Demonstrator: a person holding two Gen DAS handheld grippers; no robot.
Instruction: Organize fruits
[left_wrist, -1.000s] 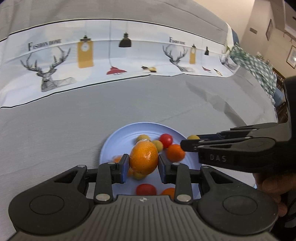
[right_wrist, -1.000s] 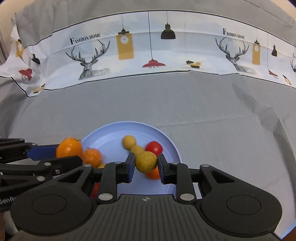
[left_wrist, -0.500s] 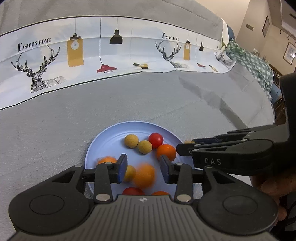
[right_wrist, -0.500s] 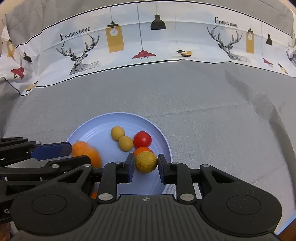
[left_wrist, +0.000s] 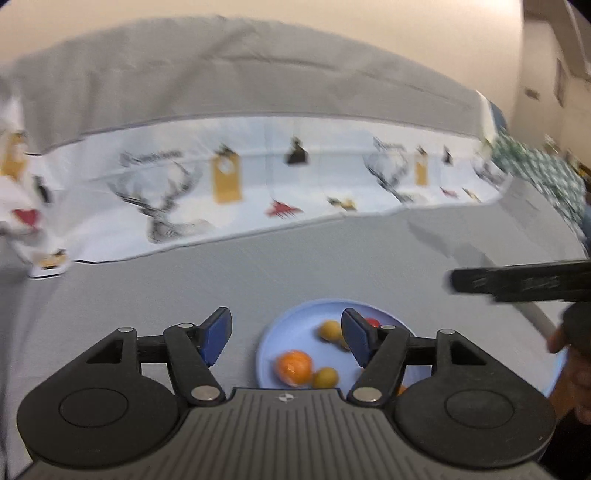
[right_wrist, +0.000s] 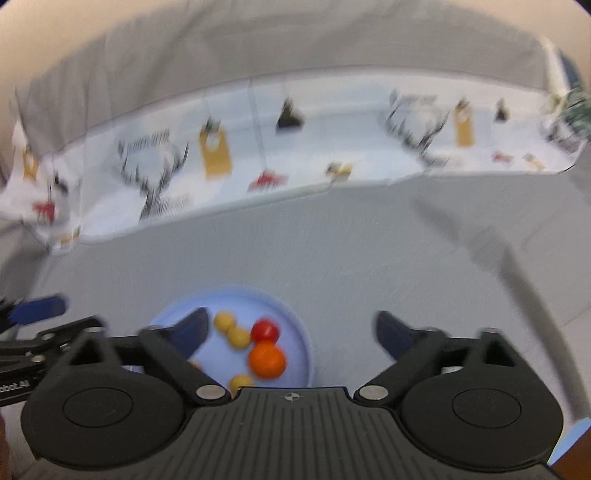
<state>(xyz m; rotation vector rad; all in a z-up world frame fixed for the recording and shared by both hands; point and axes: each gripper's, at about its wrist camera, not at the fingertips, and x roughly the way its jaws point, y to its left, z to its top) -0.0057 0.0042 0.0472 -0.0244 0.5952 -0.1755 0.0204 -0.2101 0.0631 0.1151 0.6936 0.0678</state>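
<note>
Fruits sit gathered on the blue plate (right_wrist: 303, 332), low in the middle of the right wrist view: two small yellow balls (right_wrist: 232, 328) side by side, a red tomato (right_wrist: 264, 331) just right of them, an orange (right_wrist: 267, 360) touching it from below, and another yellow ball (right_wrist: 242, 382) at the bottom edge by my gripper's body. In the left wrist view the same plate (left_wrist: 291, 325) lies lower right of centre, with an orange (left_wrist: 293, 367) and a yellow ball (left_wrist: 325, 377) beside it. My left gripper (left_wrist: 286, 334) has its jaws opening, spread with nothing between the blue pads; the plate shows through the gap only because I look down past them. My right gripper (right_wrist: 291, 330) is likewise opening, its jaws thrown wide and empty, the fruit lying on the plate beneath, not pinched. Both views are smeared, so I would only guess the small yellow ones are longans or something similar. Everything I can see rests inside the rim, which keeps round fruit from rolling off across the grey cloth (right_wrist: 332, 240). I judge the gathering nearly done, and both tools hang above the plate, apart from it.
</note>
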